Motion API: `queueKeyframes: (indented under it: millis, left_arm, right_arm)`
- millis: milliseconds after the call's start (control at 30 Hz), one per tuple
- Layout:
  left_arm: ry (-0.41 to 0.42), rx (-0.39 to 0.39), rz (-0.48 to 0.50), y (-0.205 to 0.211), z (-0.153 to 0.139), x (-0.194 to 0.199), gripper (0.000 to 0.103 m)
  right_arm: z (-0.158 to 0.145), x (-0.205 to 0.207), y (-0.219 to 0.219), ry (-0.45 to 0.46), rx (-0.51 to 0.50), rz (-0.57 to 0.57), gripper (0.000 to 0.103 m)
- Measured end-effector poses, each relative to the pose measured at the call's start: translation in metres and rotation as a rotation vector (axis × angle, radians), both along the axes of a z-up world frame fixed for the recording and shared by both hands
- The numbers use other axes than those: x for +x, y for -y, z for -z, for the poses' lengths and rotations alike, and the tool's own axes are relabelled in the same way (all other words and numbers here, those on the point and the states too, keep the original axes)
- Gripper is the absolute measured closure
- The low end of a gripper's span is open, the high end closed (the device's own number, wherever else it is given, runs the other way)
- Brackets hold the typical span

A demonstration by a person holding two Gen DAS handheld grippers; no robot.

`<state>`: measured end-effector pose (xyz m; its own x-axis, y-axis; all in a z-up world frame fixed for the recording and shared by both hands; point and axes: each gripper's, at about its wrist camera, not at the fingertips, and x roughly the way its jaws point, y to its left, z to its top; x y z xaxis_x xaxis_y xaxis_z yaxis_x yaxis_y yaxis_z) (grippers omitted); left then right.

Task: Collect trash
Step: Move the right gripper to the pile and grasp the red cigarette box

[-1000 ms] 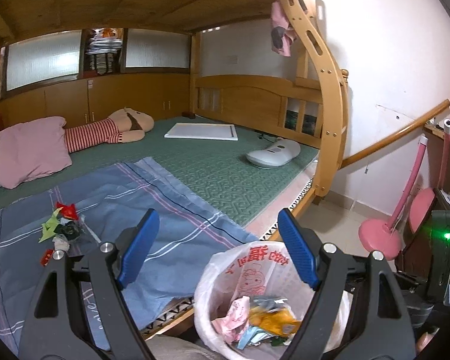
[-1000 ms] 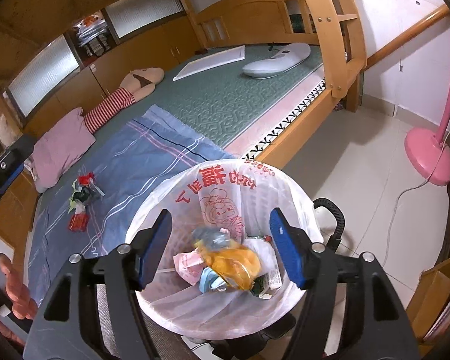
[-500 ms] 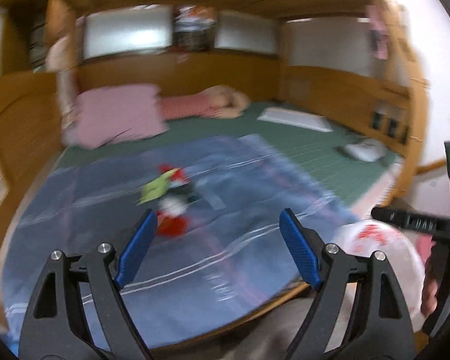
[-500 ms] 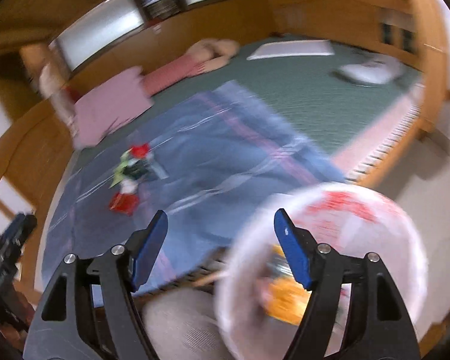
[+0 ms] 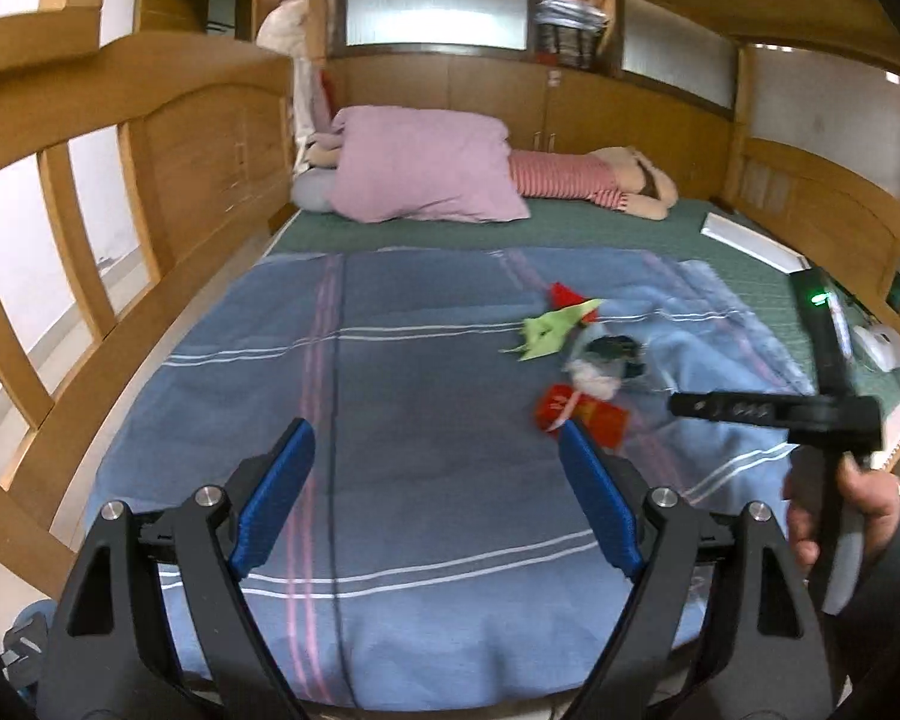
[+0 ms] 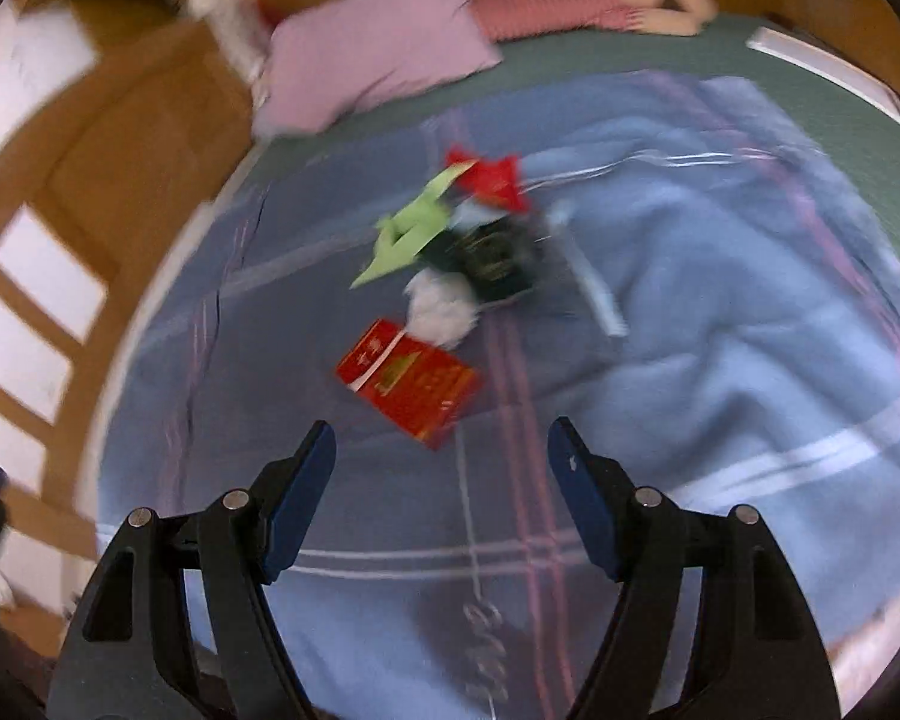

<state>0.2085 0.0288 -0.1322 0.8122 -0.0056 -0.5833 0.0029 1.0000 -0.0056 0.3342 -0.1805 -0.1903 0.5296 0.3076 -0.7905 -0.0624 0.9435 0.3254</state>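
We hold the left gripper [image 5: 435,489] over the near part of a blue striped blanket [image 5: 390,420], its 2 blue pads spread wide with nothing but cloth between them. To the left of its fingers runs the wooden bed rail [image 5: 108,276]. Straight ahead, far beyond the tips, a pink pillow [image 5: 426,165] lies at the head of the bed, with a striped plush doll [image 5: 576,177] stretched out to its right.

The trash sits ahead and to the right of the left gripper's right finger: a red box [image 5: 582,414] just beyond that fingertip, then a white crumpled wad [image 5: 594,375], a dark wrapper [image 5: 615,351], a green folded paper [image 5: 549,330] and a red scrap [image 5: 567,295] farthest out. Further right, our right hand [image 5: 840,510] grips the handle of the other tool.

In the right wrist view the right gripper [image 6: 441,477] is released too; its jaws have just been opening, and only blanket [image 6: 720,372] shows between them. The same red box [image 6: 414,384] lies just ahead of the gap, nearer the left finger, apart from both pads. Beyond it come the white wad [image 6: 441,309], the dark wrapper [image 6: 495,261], the green paper [image 6: 411,231] and the red scrap [image 6: 492,177]. A clear plastic strip [image 6: 594,285] lies ahead of the right finger. This view is blurred.
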Motion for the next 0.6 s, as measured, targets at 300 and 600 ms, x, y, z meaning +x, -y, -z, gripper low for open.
queueKeyframes:
  millis: [300,600]
  left_arm:
    - [-0.026,-0.042,-0.052,-0.032,0.015,0.018,0.019]
    - [-0.044,-0.044,-0.072,-0.038,0.023,0.024,0.019]
  right_arm:
    - [0.037,0.05,-0.043,-0.026,-0.153,-0.213,0.031]
    - [0.056,0.067,-0.063,-0.035,-0.249,-0.294,0.031]
